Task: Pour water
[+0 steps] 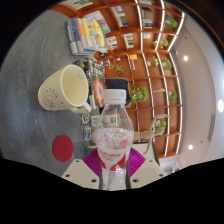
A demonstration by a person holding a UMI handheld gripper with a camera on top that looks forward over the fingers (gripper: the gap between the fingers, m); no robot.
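Standing upright between the two fingers of the hand-held gripper (113, 165), a clear plastic water bottle (114, 135) with a white cap and a pink label is clamped by both magenta pads (93, 160), which press against its lower sides. Beyond the bottle and off to its left, a cream mug (63, 89) appears tilted, its mouth facing right. A round red coaster (63, 148) lies on the grey counter (35, 60) left of the fingers. Wooden shelves (150, 60) with small plants stand farther off.
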